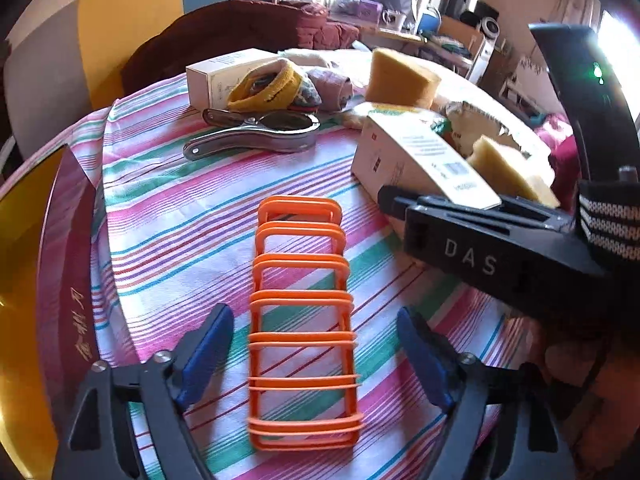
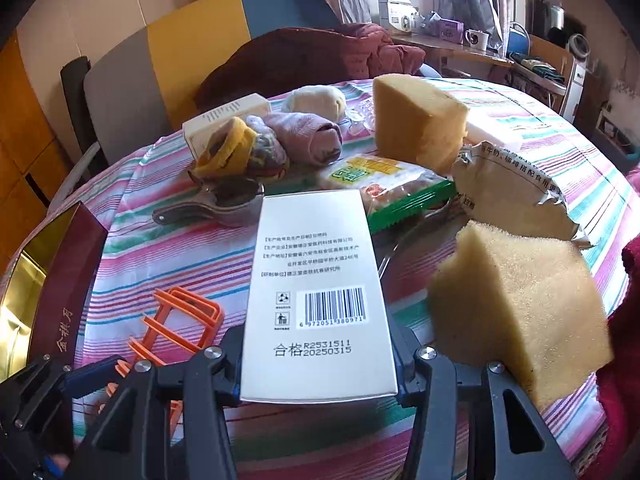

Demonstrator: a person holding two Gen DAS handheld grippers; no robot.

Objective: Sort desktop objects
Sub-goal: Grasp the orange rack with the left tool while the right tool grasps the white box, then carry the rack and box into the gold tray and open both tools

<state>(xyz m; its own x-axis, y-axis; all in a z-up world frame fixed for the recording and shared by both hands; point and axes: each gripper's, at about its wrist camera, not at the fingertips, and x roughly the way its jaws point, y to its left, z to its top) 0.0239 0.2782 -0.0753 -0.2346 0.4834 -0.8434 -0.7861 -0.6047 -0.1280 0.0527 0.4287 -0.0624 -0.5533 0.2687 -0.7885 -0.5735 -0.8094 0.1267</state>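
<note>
An orange plastic rack (image 1: 302,316) lies on the striped tablecloth, between the open fingers of my left gripper (image 1: 316,354), whose blue pads stand on either side of it without touching. My right gripper (image 2: 318,354) is shut on a white box with a barcode (image 2: 316,292) and holds it above the table; the box also shows in the left wrist view (image 1: 416,156). The rack's end shows at lower left in the right wrist view (image 2: 176,320).
A dark red and gold box (image 1: 60,280) stands at the left edge. Metal tongs (image 1: 256,136), rolled socks (image 1: 280,84), a small white carton (image 1: 224,72), yellow sponges (image 2: 416,116) (image 2: 520,304), a green snack packet (image 2: 392,188) and a foil bag (image 2: 512,192) crowd the far side.
</note>
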